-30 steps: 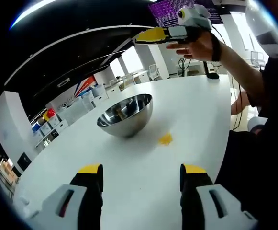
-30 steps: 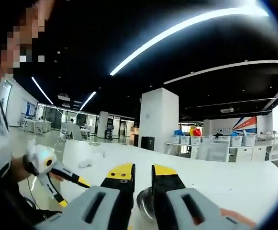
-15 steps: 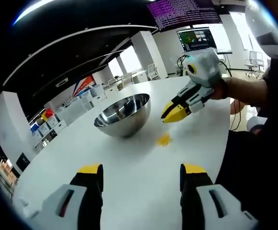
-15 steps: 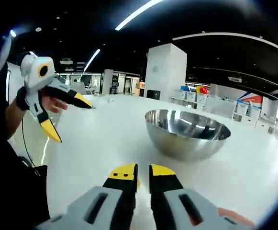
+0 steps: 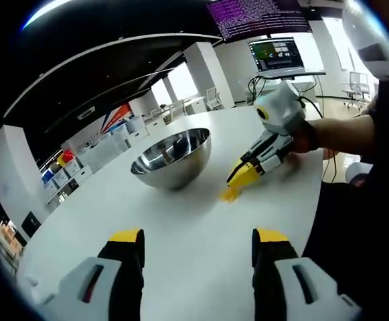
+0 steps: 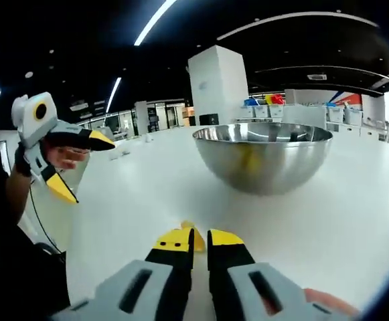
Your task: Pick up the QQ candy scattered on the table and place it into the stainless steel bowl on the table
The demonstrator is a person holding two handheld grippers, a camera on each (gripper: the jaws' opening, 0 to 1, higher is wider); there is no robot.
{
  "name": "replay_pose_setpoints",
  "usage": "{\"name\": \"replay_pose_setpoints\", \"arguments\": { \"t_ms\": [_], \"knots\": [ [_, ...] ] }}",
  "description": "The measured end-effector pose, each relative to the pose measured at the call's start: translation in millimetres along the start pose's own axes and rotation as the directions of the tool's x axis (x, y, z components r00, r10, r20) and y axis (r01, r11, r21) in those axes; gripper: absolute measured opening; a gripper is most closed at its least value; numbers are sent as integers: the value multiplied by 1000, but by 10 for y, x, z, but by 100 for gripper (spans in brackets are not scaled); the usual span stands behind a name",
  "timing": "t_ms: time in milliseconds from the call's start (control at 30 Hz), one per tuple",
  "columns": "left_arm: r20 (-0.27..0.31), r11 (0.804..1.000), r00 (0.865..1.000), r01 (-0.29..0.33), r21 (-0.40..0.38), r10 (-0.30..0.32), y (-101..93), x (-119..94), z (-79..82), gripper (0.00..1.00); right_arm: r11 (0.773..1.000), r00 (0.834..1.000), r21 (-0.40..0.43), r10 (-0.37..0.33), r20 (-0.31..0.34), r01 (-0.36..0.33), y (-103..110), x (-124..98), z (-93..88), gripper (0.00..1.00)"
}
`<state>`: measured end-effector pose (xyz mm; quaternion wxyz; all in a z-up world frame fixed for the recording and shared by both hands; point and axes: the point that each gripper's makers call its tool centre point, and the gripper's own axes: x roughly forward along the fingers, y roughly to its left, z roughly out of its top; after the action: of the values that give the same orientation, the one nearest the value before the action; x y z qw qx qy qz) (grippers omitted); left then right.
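Observation:
A stainless steel bowl [image 5: 172, 157] stands on the white table [image 5: 181, 227]. In front of it lies a small yellow QQ candy [image 5: 228, 196]. My right gripper [image 5: 234, 184] comes in from the right with its yellow tips down at the candy. In the right gripper view its jaws [image 6: 193, 239] are shut, the candy [image 6: 189, 228] peeks out just past the tips, and the bowl [image 6: 264, 157] rises behind. My left gripper [image 5: 197, 239] is open above bare table, nearer than the candy. It also hangs open in the air at the left of the right gripper view [image 6: 86, 167].
A person's hand and forearm [image 5: 341, 130] reach in from the right, over the table's rounded edge [image 5: 315, 200]. Beyond the table are storage bins [image 5: 63, 175], a white pillar [image 6: 217, 87] and wall screens [image 5: 274, 53].
My right gripper has come down from above the bowl to the table and now touches down at the yellow candy. The left gripper and the bowl have stayed where they were.

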<state>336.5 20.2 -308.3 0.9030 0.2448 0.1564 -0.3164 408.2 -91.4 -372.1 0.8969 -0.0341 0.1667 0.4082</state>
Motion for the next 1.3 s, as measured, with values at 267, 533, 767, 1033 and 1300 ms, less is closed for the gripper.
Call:
{"name": "replay_pose_setpoints", "arguments": {
  "t_ms": [267,533,767,1033,1300],
  "knots": [
    [0,1000,1000,4,1,-4,-4,12,-4,65,1000,1000,10,25,6,-26,46,-12,-9,8],
    [0,1000,1000,1,4,-1,2,6,1,65,999,999,16,39,5,-39,94,-23,-19,8],
    [0,1000,1000,3,6,-3,-14,4,12,65,999,999,18,51,2,-51,136,-31,-33,8],
    [-1,1000,1000,3,10,-3,-26,-1,16,65,999,999,-16,41,23,-41,146,-63,-12,5],
    [0,1000,1000,-6,10,6,-5,-29,23,65,995,991,102,4,134,-17,-30,-230,296,4]
  ]
}}
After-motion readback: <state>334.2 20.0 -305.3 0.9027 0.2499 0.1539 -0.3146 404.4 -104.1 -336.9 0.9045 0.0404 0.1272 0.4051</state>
